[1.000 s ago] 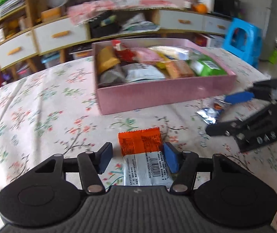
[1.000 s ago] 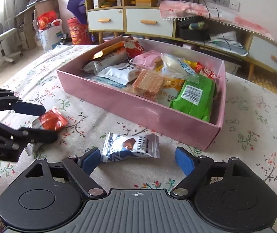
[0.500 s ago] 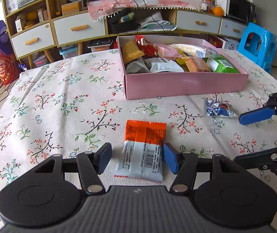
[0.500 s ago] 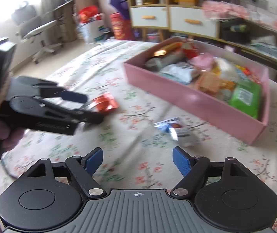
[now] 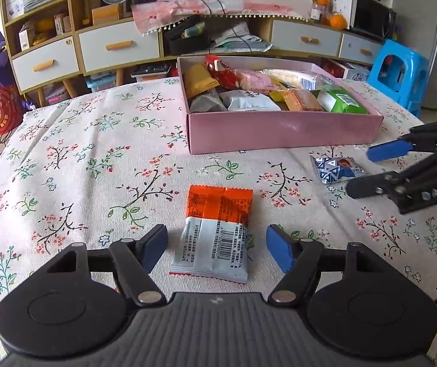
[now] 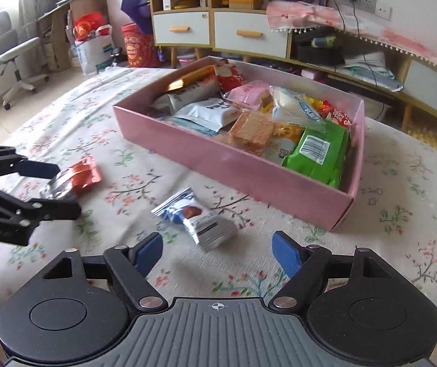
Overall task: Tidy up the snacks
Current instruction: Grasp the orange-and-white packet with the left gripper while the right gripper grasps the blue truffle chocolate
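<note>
Your left gripper point(image 5: 216, 246) has just been opening; its jaws stand apart around the orange-and-white foil snack packet point(image 5: 215, 232), not touching it. Your right gripper point(image 6: 216, 252) has been closing, jaws apart, blue-and-silver wrapped snack point(image 6: 195, 217) just ahead. Both lie on the floral-clothed desk point(image 5: 80, 159), outside the mostly filled pink cardboard box point(image 6: 233, 165).

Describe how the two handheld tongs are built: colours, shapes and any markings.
Both are alike. The left tongs have a black ribbed body, two round black discs at the sides, black link arms with silver pivot pins, and blue pads on the fingertips. The right tongs match, with a small crosshair mark; seen from the left camera, their side bears raised letters.
</note>
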